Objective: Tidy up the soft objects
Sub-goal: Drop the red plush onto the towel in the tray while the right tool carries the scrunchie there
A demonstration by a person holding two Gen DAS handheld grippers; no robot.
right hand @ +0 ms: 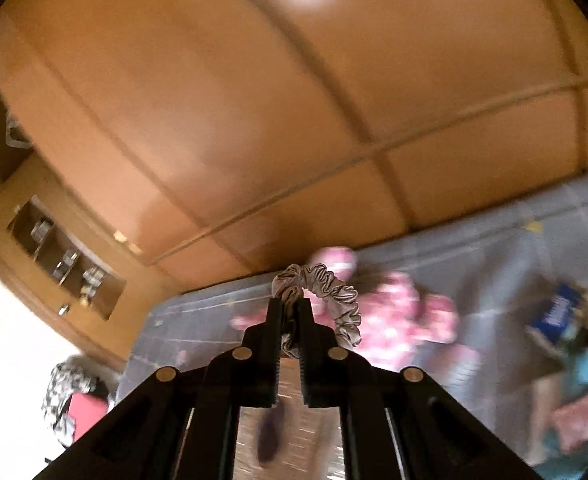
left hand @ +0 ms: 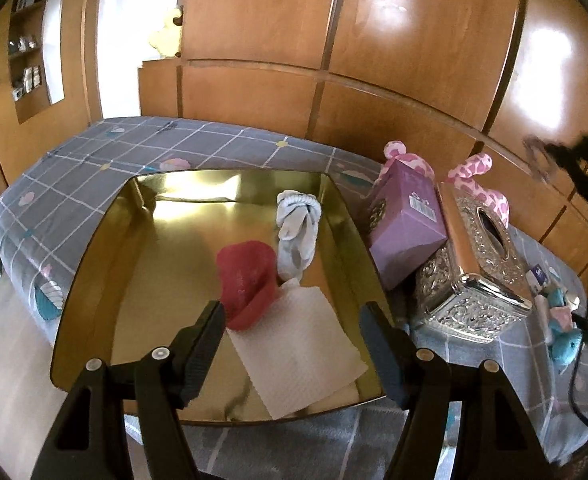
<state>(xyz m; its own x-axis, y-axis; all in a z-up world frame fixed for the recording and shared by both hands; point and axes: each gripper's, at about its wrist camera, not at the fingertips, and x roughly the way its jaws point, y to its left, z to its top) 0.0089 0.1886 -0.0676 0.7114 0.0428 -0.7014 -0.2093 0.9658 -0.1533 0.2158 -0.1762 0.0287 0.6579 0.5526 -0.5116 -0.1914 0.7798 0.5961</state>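
A gold tray (left hand: pixel 106 264) lies on the bed and holds a red cloth (left hand: pixel 246 280), a rolled grey sock (left hand: pixel 296 232) and a white paper towel (left hand: pixel 298 348). My left gripper (left hand: pixel 292 344) is open and empty, just above the tray's near part, over the paper towel. My right gripper (right hand: pixel 290 308) is shut on a grey scrunchie (right hand: pixel 334 292) and holds it in the air above the bed. It shows blurred at the right edge of the left wrist view (left hand: pixel 566 160). A pink spotted plush toy (right hand: pixel 394 320) lies below it.
A purple box (left hand: pixel 406 220) and a silver tissue box (left hand: pixel 478 256) stand right of the tray, with the pink plush (left hand: pixel 482 180) behind them. Small teal and pink items (left hand: pixel 562 320) and a black cable (left hand: pixel 574 380) lie at the right. A wooden wardrobe (left hand: pixel 334 40) stands behind the bed.
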